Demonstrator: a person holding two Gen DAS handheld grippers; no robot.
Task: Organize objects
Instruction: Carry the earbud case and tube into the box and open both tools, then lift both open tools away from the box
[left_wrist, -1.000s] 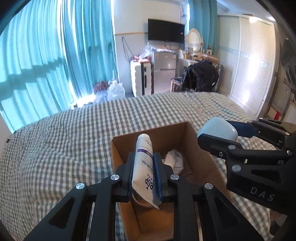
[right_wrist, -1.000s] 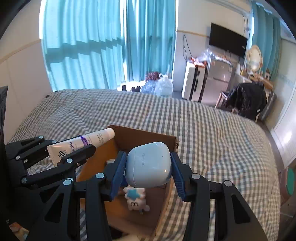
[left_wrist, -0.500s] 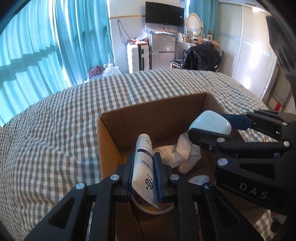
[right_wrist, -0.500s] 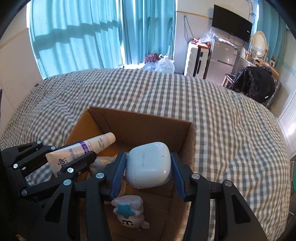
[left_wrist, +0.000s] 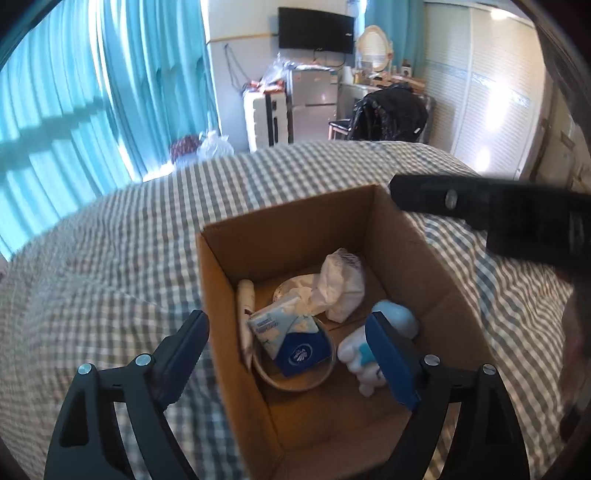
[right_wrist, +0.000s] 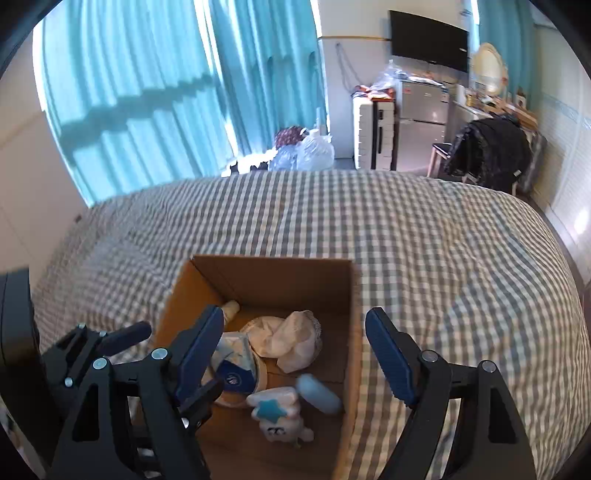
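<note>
An open cardboard box (left_wrist: 236, 280) (right_wrist: 351, 317) sits on the checked bed. Inside lie the white tube (left_wrist: 245, 310) along the left wall, a blue tissue pack (left_wrist: 291, 336) in a round wooden ring, a crumpled white wrapper (left_wrist: 341, 291), a white star toy (right_wrist: 277, 410) and the pale blue earbud case (right_wrist: 319, 393), blurred. My left gripper (left_wrist: 291, 354) is open and empty above the box. My right gripper (right_wrist: 295, 350) is open and empty above the box.
The grey checked bed (right_wrist: 443, 240) spreads all around the box. Teal curtains (right_wrist: 147, 92), a small fridge (right_wrist: 421, 122), white drawers, a chair with a black coat (right_wrist: 491, 151) and a wardrobe stand beyond the bed.
Both grippers have opened. The tube has dropped from the left one and the earbud case from the right one into the box. Both grippers have risen a little.
</note>
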